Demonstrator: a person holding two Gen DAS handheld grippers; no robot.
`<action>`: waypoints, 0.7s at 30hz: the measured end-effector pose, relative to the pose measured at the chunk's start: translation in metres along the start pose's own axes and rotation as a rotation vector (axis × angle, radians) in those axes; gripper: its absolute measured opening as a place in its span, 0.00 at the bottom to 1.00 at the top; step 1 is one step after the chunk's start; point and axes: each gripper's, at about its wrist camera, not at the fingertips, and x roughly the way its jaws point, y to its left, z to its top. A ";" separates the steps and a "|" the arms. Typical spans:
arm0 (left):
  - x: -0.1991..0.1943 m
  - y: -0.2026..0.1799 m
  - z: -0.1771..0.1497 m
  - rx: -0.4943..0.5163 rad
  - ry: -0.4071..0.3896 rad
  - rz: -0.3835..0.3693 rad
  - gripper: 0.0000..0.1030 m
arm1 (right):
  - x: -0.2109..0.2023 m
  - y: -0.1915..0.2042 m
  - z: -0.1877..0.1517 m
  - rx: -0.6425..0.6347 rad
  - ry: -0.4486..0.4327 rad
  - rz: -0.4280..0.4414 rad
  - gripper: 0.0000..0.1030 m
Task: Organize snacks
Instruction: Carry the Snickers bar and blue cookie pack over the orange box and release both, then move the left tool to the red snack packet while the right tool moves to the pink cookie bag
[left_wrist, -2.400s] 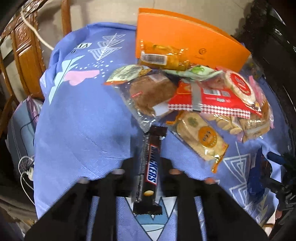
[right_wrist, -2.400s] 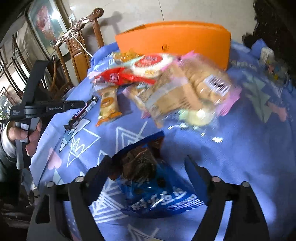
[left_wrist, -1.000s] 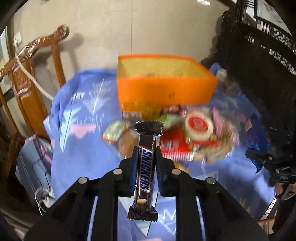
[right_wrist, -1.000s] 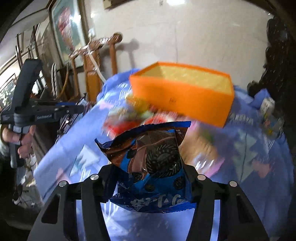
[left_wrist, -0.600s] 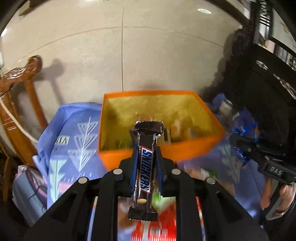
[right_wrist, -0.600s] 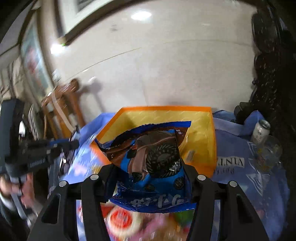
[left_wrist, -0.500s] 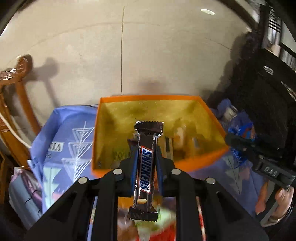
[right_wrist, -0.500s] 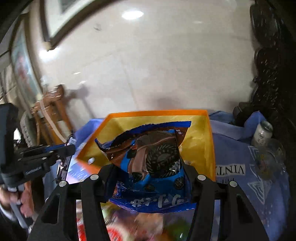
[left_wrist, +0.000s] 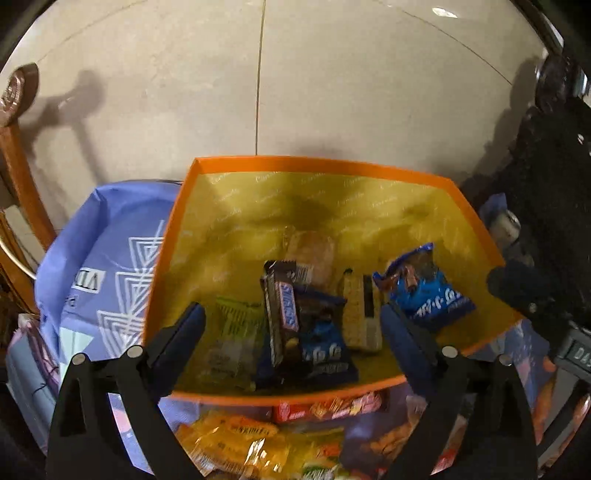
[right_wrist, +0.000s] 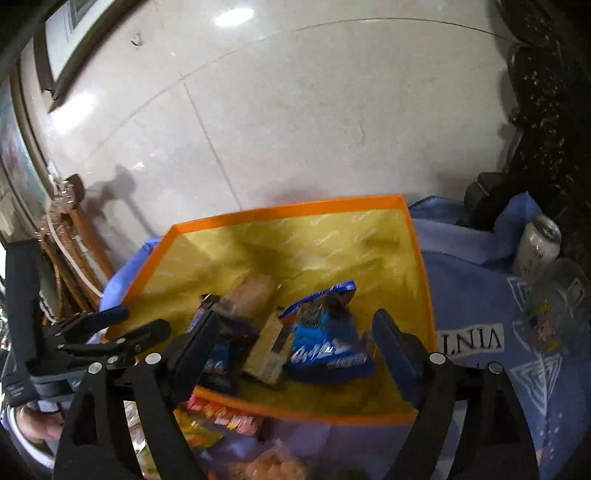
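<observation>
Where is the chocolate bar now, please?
In the left wrist view, the chocolate bar lies inside the orange box, between a green packet and a dark blue packet.

A lived-in home, most likely a dining room.

A table under a blue printed tablecloth (right_wrist: 480, 295) stands against a glossy pale tiled wall (right_wrist: 295, 110). At ten o'clock a carved wooden chair (right_wrist: 74, 221) leans in below a framed picture (right_wrist: 62, 48); at two o'clock dark carved furniture (right_wrist: 546, 92) looms over a drink can (right_wrist: 537, 245). An orange box (left_wrist: 236, 161) of packaged snacks sits mid-table.
</observation>
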 end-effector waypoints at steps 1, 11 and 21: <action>-0.005 -0.001 -0.004 0.013 0.000 0.005 0.90 | -0.007 0.001 -0.007 -0.007 0.001 0.012 0.84; -0.065 0.003 -0.068 0.093 0.001 0.053 0.90 | -0.078 0.000 -0.065 -0.024 -0.040 0.025 0.94; -0.095 0.004 -0.155 0.104 0.043 0.054 0.91 | -0.118 -0.011 -0.145 0.031 -0.029 0.023 0.95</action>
